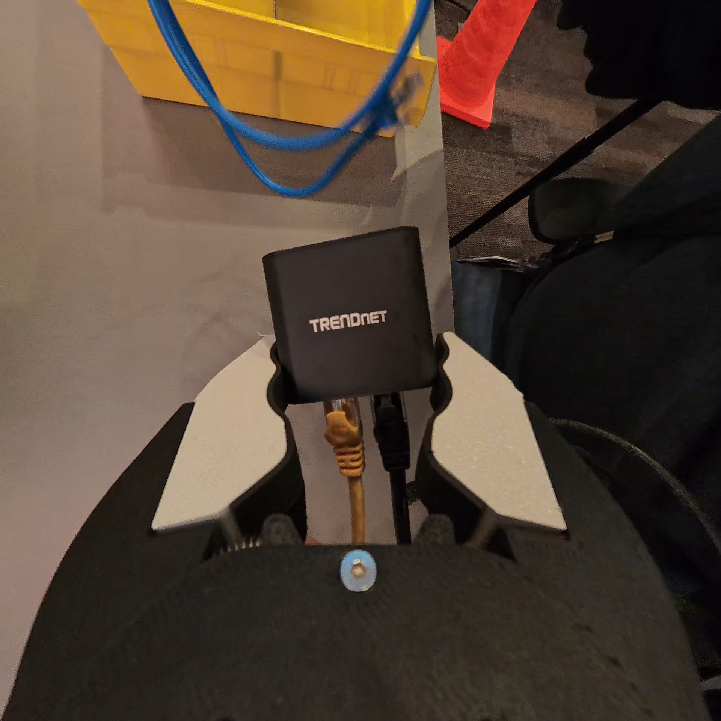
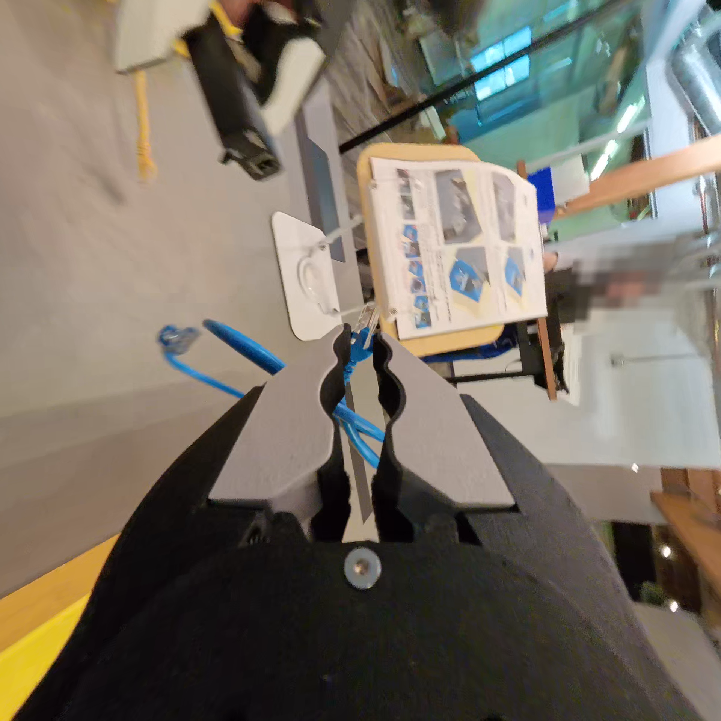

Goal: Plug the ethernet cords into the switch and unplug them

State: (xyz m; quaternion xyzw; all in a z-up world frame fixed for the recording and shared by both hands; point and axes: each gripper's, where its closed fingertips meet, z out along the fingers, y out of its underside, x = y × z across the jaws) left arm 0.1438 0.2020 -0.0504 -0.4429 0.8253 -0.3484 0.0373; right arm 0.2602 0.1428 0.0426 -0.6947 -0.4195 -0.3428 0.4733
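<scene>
My left gripper (image 1: pixel 357 345) is shut on the black switch (image 1: pixel 349 312) and holds it above the grey table (image 1: pixel 117 253). A yellow cord (image 1: pixel 345 433) and a black cord (image 1: pixel 392 439) are plugged into the switch's near side and run back between my fingers. My right gripper (image 2: pixel 362 339) is shut on the plug end of a blue cord (image 2: pixel 357 351). The cord loops down to its free plug (image 2: pixel 175 339). In the left wrist view the blue cord (image 1: pixel 273 140) hangs blurred in the air beyond the switch. The switch (image 2: pixel 238 109) also shows in the right wrist view.
A yellow bin (image 1: pixel 296 62) stands at the back of the table. A red cone (image 1: pixel 480 66) is on the carpet beyond the table edge. A white stand base (image 2: pixel 308 273) holds a board of printed sheets (image 2: pixel 452 249). A loose yellow cord end (image 2: pixel 145 156) lies near the switch. My hands' fingertips stand some 15 cm from each other.
</scene>
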